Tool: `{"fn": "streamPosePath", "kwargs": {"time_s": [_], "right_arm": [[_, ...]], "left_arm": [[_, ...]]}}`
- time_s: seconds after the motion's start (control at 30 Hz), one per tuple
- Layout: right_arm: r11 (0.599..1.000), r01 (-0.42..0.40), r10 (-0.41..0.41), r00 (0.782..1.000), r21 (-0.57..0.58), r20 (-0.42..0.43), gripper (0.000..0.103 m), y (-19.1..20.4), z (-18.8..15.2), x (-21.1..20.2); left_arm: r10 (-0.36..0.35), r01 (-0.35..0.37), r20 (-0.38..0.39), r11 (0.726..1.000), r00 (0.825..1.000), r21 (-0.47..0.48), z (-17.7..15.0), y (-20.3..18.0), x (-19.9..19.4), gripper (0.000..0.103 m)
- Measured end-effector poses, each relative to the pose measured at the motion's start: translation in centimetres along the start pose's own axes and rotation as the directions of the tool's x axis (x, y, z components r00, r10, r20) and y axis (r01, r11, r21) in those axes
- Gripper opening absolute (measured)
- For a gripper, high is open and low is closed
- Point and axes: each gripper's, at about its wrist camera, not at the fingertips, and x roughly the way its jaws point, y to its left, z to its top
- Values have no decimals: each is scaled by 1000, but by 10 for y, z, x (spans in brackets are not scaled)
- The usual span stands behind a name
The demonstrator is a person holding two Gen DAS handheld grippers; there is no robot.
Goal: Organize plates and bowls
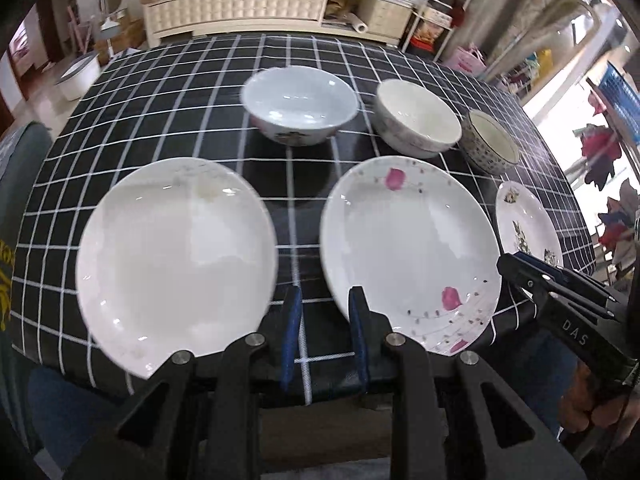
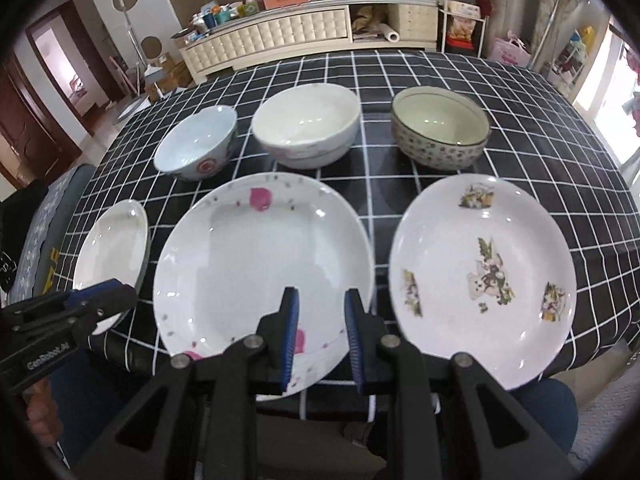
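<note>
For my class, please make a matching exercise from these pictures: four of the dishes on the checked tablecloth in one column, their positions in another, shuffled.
Dishes:
1. plain white plate
2. pink-petal plate
3. speckled bowl
4. pale blue bowl

Positions:
A. back row, right end
B. front row, middle
C. back row, left end
D. front row, left end

Pairs: 1-D, 2-B, 3-A, 4-C
</note>
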Motion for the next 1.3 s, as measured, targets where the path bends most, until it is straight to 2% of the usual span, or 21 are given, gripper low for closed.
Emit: {"fn": "streamPosePath", "kwargs": {"time_s": [0.2,0.43,0.53,0.67,0.9,1.3], "right_arm": [[999,11,-11,1000,-34,-6,27,-9,12,12],[994,21,-26,999,-103,-38,27,0,32,38],[991,46,-49,998,-124,-25,29,3,37,43],[992,44,-49,998,-115,-44,31,-1,42,49],[992,33,-47,993,-125,-112,31,-7,35,61],[990,63,-75,993,-127,-92,34,-3,17,50]], "left_arm": [[1,-1,-45,1000,999,-11,11,-4,30,22],[-17,18,-65,1000,998,8,24,-6,50,22],[-15,16,-75,1000,997,13,28,-6,60,22],[-26,27,-88,1000,996,9,33,-3,71,22],[-29,33,-98,999,995,36,38,-5,81,22],[-38,41,-113,999,993,24,31,-3,85,22]]}}
